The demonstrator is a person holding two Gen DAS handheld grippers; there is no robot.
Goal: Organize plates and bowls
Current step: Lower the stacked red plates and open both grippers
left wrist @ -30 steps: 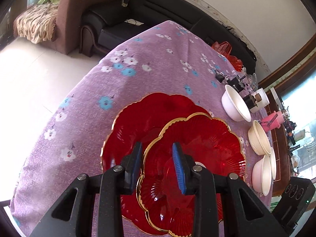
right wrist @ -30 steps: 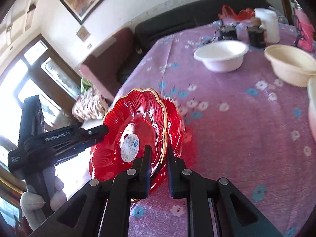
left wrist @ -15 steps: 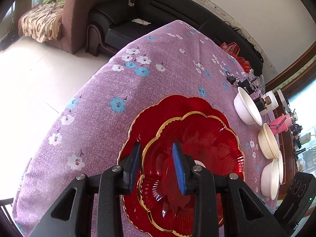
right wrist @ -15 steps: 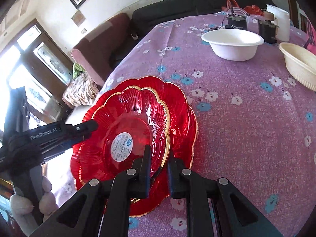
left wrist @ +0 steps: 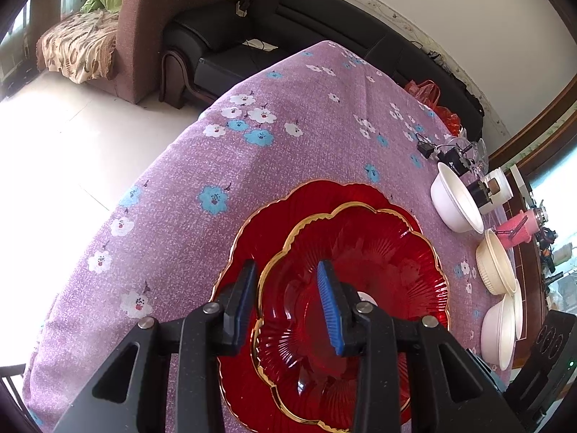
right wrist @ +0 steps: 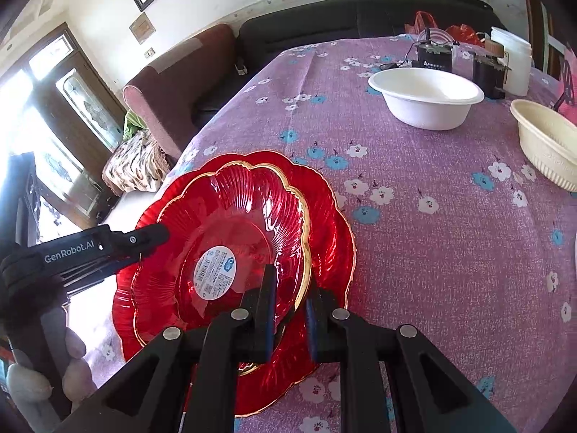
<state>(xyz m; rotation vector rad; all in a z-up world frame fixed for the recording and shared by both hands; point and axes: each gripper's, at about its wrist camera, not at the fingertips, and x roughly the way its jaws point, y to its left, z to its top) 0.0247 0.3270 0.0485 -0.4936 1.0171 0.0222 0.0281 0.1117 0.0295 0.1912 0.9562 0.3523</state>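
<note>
Here, the small red plate sat nested inside the large red plate, both near the bench corner on its purple flowered cloth. The right gripper had its jaws straddling the small plate's gold rim on the near side, one inside the dish and one outside; a slim gap showed at the rim, so a firm clamp could not be told. The left gripper stood with jaws apart, one finger outside the small plate's rim and the blue-padded one over its bowl, not pinching. A white label sat at the small plate's centre. Farther along the bench stood a white bowl and, well apart from it, a cream bowl.
</note>
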